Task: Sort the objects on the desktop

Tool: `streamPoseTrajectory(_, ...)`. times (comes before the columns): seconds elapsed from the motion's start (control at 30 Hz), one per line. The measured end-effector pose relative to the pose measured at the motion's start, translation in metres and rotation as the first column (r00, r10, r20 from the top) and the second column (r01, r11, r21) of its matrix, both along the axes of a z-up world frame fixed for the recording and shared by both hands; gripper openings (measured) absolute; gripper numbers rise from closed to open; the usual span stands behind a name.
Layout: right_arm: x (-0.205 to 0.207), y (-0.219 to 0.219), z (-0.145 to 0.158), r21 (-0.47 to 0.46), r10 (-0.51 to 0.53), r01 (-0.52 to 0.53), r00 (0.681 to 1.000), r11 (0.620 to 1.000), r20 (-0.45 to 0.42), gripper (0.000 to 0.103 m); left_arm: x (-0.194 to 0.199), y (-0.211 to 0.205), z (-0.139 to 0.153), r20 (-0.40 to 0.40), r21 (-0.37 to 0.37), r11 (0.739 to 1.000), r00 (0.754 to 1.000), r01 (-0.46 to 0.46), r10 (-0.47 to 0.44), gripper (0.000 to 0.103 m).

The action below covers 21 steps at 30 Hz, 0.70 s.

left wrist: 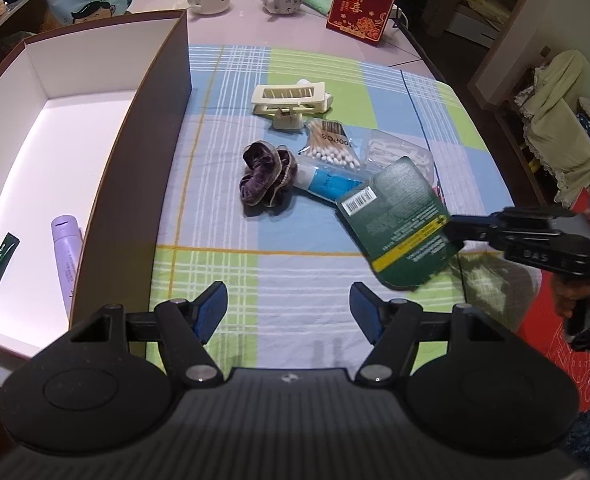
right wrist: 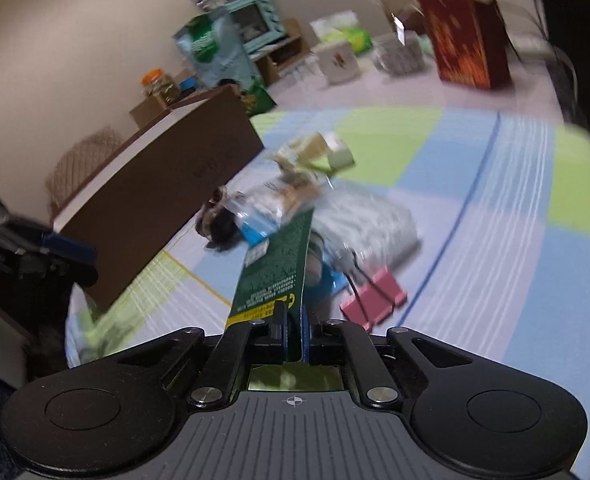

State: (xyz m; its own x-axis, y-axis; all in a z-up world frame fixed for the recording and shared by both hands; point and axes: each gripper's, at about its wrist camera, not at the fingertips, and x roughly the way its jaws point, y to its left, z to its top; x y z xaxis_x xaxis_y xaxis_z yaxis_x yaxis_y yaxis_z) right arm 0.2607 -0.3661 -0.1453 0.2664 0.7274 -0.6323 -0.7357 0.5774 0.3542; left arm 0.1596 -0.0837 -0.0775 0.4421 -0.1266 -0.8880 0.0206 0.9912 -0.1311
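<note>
An open sorting box (left wrist: 95,128) sat at the left of the checked cloth (left wrist: 223,264), already holding two tubes (left wrist: 67,256). Your right gripper (left wrist: 453,232) had clamped a green card packet (left wrist: 399,224) by its lower corner, lifted above the pile, its long axis running diagonally toward the scrunchie (left wrist: 267,178). Your left gripper (left wrist: 289,312) waited with jaws apart, empty.

left gripper (left wrist: 289,312): jaws spread wide, blue pads facing each other, nothing between them, held low over the cloth. right gripper (right wrist: 291,332): jaws closed on the edge of a green card (left wrist: 399,224), lifted and tilted; a hand (left wrist: 575,296) grips its handle.
</note>
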Motion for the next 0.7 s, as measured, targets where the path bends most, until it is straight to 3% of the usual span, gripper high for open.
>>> streamPoseTrajectory(0.07, -0.013, 0.011, 0.015, -0.075, 0.059, -0.050, 0.991, 0.996, 0.119, 0.000, 0.001, 0.000, -0.001, -0.001, 0.001, 1.000, 1.000, 0.000, 0.000, 0.064)
streamPoseTrajectory(0.17, -0.041, 0.033, 0.033, -0.251, 0.223, -0.147, 0.924, 0.957, 0.309, 0.000, 0.002, 0.000, -0.002, -0.001, -0.001, 1.000, 1.000, 0.005, -0.005, 0.064)
streamPoseTrajectory(0.23, -0.055, 0.044, 0.037, -0.298, 0.322, -0.223, 0.883, 0.928, 0.341, 0.000, 0.003, -0.001, -0.003, -0.001, -0.004, 1.000, 1.000, 0.008, -0.008, 0.064)
streamPoseTrajectory(0.3, -0.060, 0.050, 0.037, -0.280, 0.329, -0.243, 0.889, 0.929, 0.318, 0.000, 0.004, -0.001, -0.004, 0.000, -0.006, 1.000, 1.000, 0.010, -0.010, 0.064)
streamPoseTrajectory(0.37, -0.051, 0.048, 0.033, -0.205, 0.243, -0.198, 0.944, 0.959, 0.224, 0.000, 0.002, 0.000, -0.003, 0.005, -0.010, 1.000, 1.000, 0.012, -0.012, 0.064)
streamPoseTrajectory(0.43, -0.036, 0.034, 0.024, -0.092, 0.079, -0.072, 0.994, 0.993, 0.073, 0.014, 0.000, 0.001, -0.003, 0.007, -0.012, 1.000, 1.000, 0.010, -0.010, 0.064)
streamPoseTrajectory(0.47, -0.028, 0.025, 0.017, -0.046, 0.012, -0.013, 1.000, 0.999, -0.024, 0.057, -0.001, 0.002, -0.003, 0.005, -0.013, 1.000, 1.000, 0.005, -0.005, 0.064)
streamPoseTrajectory(0.5, -0.022, 0.015, 0.008, -0.011, -0.063, 0.062, 0.993, 0.998, -0.101, 0.082, -0.001, 0.004, -0.004, 0.002, -0.015, 1.000, 1.000, 0.001, -0.001, 0.064)
streamPoseTrajectory(0.53, -0.019, 0.005, 0.000, 0.026, -0.133, 0.138, 0.980, 0.990, -0.146, 0.081, -0.001, 0.004, -0.005, -0.001, -0.016, 1.000, 1.000, -0.002, 0.002, 0.064)
streamPoseTrajectory(0.63, -0.012, -0.008, -0.023, 0.099, -0.194, 0.229, 0.941, 0.968, -0.277, 0.079, -0.002, 0.006, -0.007, -0.008, -0.015, 1.000, 1.000, 0.001, -0.001, 0.064)
streamPoseTrajectory(0.7, -0.007, -0.006, -0.037, 0.140, -0.196, 0.260, 0.914, 0.955, -0.356, 0.057, -0.001, 0.005, -0.007, -0.008, -0.012, 1.000, 1.000, 0.007, -0.008, 0.064)
